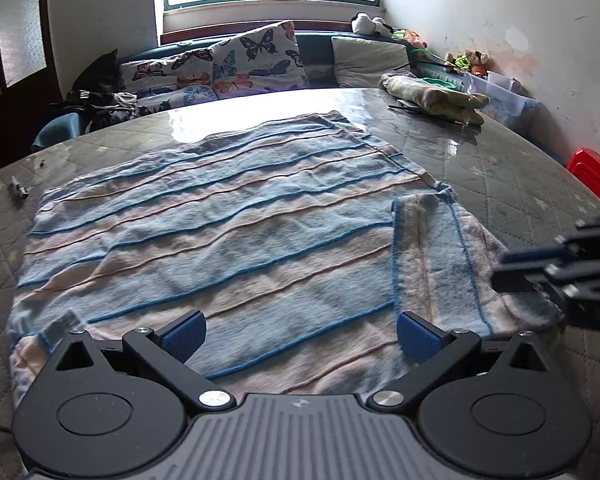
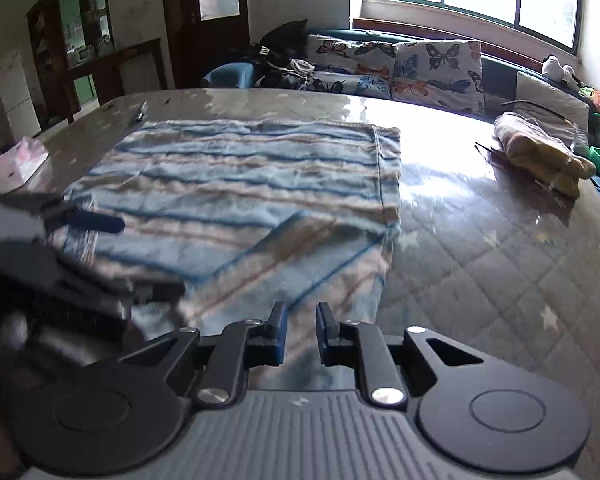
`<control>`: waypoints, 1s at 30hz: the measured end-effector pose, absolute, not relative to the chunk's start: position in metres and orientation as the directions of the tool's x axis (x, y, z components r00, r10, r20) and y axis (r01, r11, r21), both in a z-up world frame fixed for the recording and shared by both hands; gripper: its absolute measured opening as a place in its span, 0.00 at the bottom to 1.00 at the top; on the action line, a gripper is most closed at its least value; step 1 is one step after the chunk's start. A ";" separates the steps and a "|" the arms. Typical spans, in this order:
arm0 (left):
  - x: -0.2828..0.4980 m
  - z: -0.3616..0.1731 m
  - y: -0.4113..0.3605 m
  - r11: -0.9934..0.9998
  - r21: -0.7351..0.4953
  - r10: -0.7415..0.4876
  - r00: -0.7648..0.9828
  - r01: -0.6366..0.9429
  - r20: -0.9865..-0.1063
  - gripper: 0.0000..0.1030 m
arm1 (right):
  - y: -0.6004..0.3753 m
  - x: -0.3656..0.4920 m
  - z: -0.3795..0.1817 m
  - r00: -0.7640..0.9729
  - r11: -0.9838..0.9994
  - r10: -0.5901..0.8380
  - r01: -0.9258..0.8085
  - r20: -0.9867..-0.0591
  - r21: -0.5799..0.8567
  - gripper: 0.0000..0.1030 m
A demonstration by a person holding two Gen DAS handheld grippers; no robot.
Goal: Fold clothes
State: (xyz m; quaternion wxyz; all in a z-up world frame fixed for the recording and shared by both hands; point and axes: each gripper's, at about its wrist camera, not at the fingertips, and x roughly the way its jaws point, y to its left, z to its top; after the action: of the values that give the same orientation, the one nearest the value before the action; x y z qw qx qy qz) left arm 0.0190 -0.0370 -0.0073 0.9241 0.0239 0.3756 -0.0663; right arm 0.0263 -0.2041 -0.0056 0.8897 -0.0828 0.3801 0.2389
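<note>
Blurring left claw [image 2: 96,240], striped garment [image 1: 220,232] cropped

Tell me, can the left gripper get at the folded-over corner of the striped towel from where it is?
Probably yes. The left gripper is open over the striped towel, and the folded-over corner lies just to its right with nothing on it. The right gripper hovers close beside that corner, so it could crowd the approach.

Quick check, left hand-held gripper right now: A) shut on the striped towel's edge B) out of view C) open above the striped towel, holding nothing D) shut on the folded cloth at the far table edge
C: the left hand-held gripper has its blue pads spread wide apart over the striped towel, with no cloth pinched between them.
</note>
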 end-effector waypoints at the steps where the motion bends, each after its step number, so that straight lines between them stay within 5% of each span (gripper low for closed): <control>1: 0.017 -0.006 -0.035 0.990 -0.004 -0.102 0.712 0.138 -0.695 1.00 | -0.206 0.022 -0.007 0.594 0.872 0.362 -0.487 -0.718 0.037 0.15; 17: -0.054 0.026 0.033 0.996 0.053 -0.024 0.774 0.074 -0.633 1.00 | -0.195 -0.012 -0.003 0.599 0.831 0.357 -0.554 -0.717 -0.049 0.15; 30: -0.134 0.018 0.037 0.968 0.165 -0.037 0.761 0.188 -0.648 1.00 | -0.182 -0.066 -0.014 0.566 0.729 0.354 -0.666 -0.745 -0.159 0.22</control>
State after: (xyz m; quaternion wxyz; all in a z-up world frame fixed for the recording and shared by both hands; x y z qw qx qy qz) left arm -0.1340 0.0370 0.0180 0.9317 0.1104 0.3407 -0.0604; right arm -0.0663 -0.1815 -0.0140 0.8577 -0.2172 0.3590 0.2971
